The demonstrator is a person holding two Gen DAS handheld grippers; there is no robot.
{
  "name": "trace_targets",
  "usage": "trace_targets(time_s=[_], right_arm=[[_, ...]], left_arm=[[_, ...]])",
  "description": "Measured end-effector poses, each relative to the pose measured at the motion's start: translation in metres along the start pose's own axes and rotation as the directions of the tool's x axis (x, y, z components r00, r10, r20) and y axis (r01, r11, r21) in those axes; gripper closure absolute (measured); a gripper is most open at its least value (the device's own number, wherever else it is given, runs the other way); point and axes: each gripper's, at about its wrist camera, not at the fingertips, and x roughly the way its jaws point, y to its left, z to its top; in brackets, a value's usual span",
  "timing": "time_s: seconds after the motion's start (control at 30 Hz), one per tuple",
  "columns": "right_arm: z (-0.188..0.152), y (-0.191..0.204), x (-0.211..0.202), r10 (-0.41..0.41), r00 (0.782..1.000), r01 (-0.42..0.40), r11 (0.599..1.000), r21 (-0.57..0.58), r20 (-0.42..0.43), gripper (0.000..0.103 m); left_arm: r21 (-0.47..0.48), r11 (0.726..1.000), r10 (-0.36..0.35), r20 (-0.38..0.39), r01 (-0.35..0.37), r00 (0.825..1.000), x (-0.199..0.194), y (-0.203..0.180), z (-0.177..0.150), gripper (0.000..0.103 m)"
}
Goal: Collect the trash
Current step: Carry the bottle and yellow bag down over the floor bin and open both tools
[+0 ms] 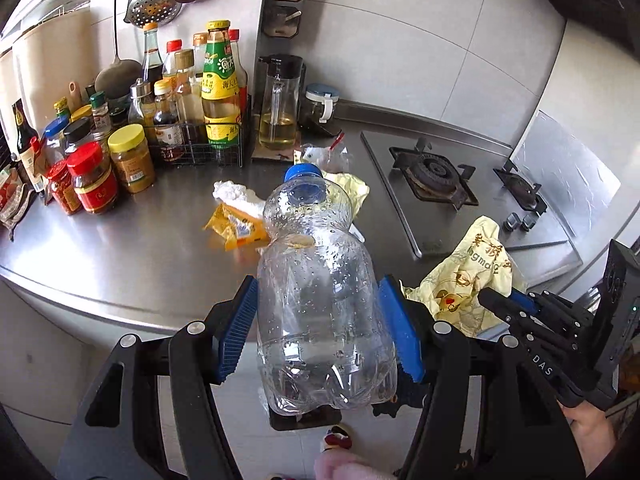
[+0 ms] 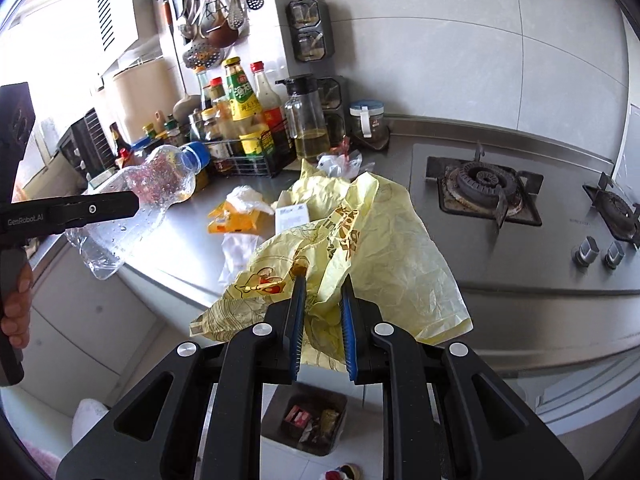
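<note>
My left gripper [image 1: 316,292] is shut on a clear empty plastic bottle [image 1: 320,312] with a blue cap, lifted off the steel counter [image 1: 140,248]; the right wrist view shows the same bottle [image 2: 152,196] at the left. My right gripper [image 2: 322,288] is shut on a crumpled yellow plastic bag [image 2: 360,240], which hangs off the counter's front edge and also shows in the left wrist view as the yellow bag [image 1: 468,268]. On the counter lie an orange wrapper [image 1: 236,228], white tissue [image 1: 236,194], a receipt [image 2: 292,216] and a clear plastic wrapper [image 2: 344,162].
Sauce bottles and spice jars [image 1: 132,136] crowd the counter's back left, with an oil dispenser [image 1: 278,108] beside them. A gas hob [image 2: 488,192] fills the right side. A trash bin [image 2: 308,420] with rubbish stands on the floor below the counter edge.
</note>
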Motion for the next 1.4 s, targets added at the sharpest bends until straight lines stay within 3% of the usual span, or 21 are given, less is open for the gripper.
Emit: trace_targets(time_s=[0.3,0.67,0.9,1.07,1.4], right_arm=[[-0.094,0.022,0.027,0.013,0.986,-0.007,0.999,0.038,-0.168,0.085],[-0.199,0.013,0.131,0.008,0.921,0.031,0.995,0.094,-0.389,0.085],[-0.239,0.016,0.196,0.002,0.889,0.023,0.999,0.049,-0.459,0.085],[-0.270,0.004,0.234,0.007,0.861,0.041,0.996,0.083,-0.509,0.085],[-0.294,0.003,0.296,0.014,0.827,0.009,0.999,0.038,-0.562,0.083]], left_arm=[[0.015,0.999,-0.028,-0.168,0.031,0.985,0.022,0.016,-0.098,0.044],[-0.065,0.995,-0.090,-0.325,0.073,0.941,0.130,0.039,-0.181,0.044],[-0.111,0.991,-0.118,-0.385,0.081,0.915,0.206,0.048,-0.218,0.044],[-0.140,0.987,-0.132,-0.444,0.077,0.886,0.252,0.055,-0.246,0.044],[-0.158,0.987,-0.114,-0.486,0.042,0.867,0.305,0.070,-0.272,0.043]])
